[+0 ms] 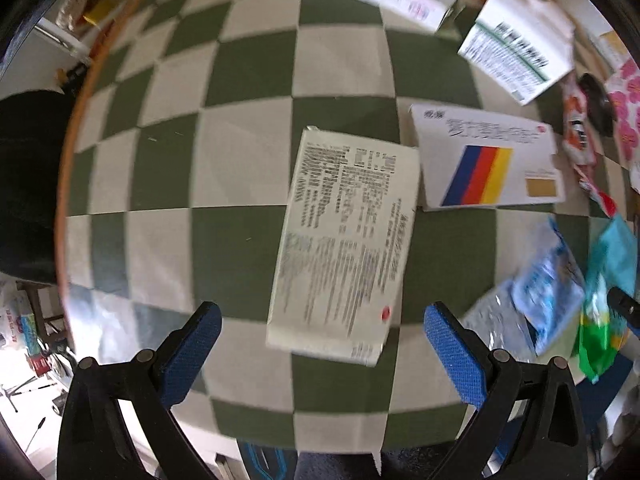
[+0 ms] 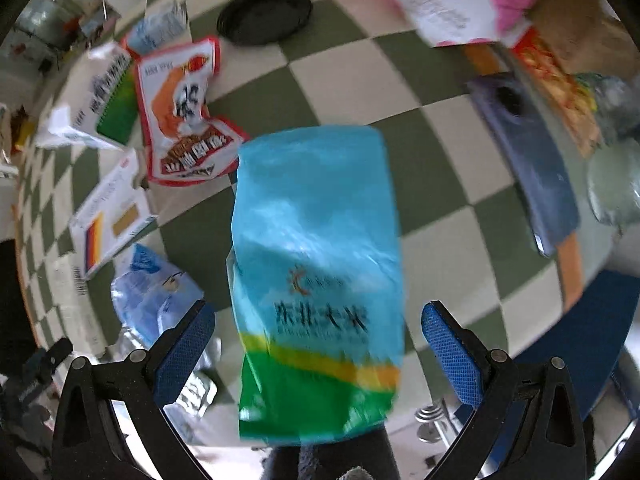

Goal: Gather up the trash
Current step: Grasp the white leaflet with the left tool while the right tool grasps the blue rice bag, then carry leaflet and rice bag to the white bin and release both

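The printed box [image 1: 340, 240] is framed lengthwise between the spread, empty left claw [image 1: 322, 328], while the teal bag [image 2: 316, 280] is centred before the equally spread right claw [image 2: 318, 328].

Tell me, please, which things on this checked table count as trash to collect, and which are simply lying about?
Trash, likely:
flat white printed carton
white carton with blue, red and yellow stripes
turquoise-and-green plastic bag
red-and-white crumpled wrapper

Lying about, probably:
black round dish
dark blue-grey phone
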A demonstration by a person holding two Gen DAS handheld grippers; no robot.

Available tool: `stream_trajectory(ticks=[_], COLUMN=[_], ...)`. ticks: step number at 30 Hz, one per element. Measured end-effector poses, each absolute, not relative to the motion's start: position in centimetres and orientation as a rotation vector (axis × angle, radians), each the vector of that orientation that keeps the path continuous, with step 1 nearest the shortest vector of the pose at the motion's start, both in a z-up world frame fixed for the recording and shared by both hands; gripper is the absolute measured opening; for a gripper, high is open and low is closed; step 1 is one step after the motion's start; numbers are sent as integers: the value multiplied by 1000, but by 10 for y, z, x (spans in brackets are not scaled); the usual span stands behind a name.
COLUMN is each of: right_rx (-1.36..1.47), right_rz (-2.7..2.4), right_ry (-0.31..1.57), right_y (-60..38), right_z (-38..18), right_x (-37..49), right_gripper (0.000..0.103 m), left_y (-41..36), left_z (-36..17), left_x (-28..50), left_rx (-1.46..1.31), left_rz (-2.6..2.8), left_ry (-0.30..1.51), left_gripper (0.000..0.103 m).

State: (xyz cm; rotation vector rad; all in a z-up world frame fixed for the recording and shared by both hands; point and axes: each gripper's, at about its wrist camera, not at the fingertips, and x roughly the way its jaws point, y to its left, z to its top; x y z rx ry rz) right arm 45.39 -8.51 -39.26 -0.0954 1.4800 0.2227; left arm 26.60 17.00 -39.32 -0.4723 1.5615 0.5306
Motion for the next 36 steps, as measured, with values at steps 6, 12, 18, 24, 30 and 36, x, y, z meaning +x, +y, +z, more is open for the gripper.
stream_trajectory(ticks=[6, 12, 18, 24, 30, 36], right_rx=[-159, -165, -159, -141, -162, -161], right_rz=[227, 238, 268, 313, 340, 301], right_ry=[1516, 1491, 1458, 1395, 1350, 1384], right_y=[-67, -64, -69, -78, -106, -104], right_z=[-418, -422, -409, -373, -338, -356], right_x=[458, 458, 459, 429, 393, 384], right_gripper=[103, 90, 85, 85, 85, 86], left_y=[173, 170, 156, 132, 111, 109], left_z=[-415, -412, -387, -344, -357, -383], left_x=[277, 274, 264, 239, 221, 231], left_rx=[-493, -509, -482, -456, -500, -511], left_rz=[517, 524, 556, 561, 459, 443], left_ry=[1579, 1537, 1487, 1416, 1466, 1535], left_gripper=[79, 74, 74, 73, 75, 74])
